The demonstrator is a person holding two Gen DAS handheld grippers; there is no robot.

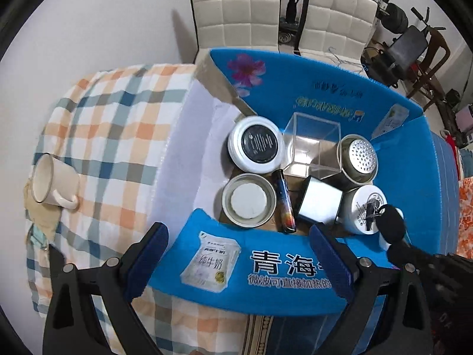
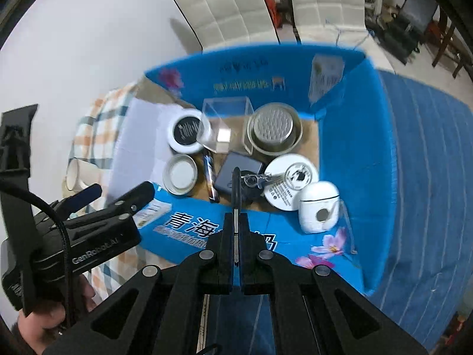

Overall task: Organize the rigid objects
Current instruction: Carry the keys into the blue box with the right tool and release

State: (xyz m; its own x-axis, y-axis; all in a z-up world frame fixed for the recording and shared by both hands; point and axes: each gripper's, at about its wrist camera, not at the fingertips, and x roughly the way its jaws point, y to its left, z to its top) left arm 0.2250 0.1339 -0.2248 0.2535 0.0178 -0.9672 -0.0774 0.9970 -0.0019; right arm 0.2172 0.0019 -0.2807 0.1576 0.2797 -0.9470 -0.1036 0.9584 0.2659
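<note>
A blue cardboard box (image 1: pixel 340 94) lies open on the table and holds several rigid objects: a white jar with a black lid (image 1: pixel 256 144), a round tin (image 1: pixel 249 200), a dark pen-like stick (image 1: pixel 285 202), a clear cube (image 1: pixel 313 145), a perforated metal tin (image 1: pixel 359 158) and a grey box (image 1: pixel 320 202). My left gripper (image 1: pixel 239 261) is open and empty over the box's near flap. My right gripper (image 2: pixel 236 236) is shut on a key ring (image 2: pixel 236 189) whose keys (image 2: pixel 260 180) hang above the box. A white earbud case (image 2: pixel 317 207) lies in the box.
A cream mug (image 1: pixel 54 183) lies on its side on the checked cloth (image 1: pixel 118 124) at the left. Two white padded chairs (image 1: pixel 236 9) stand behind the table. A blue striped cloth (image 2: pixel 428 177) lies to the right of the box.
</note>
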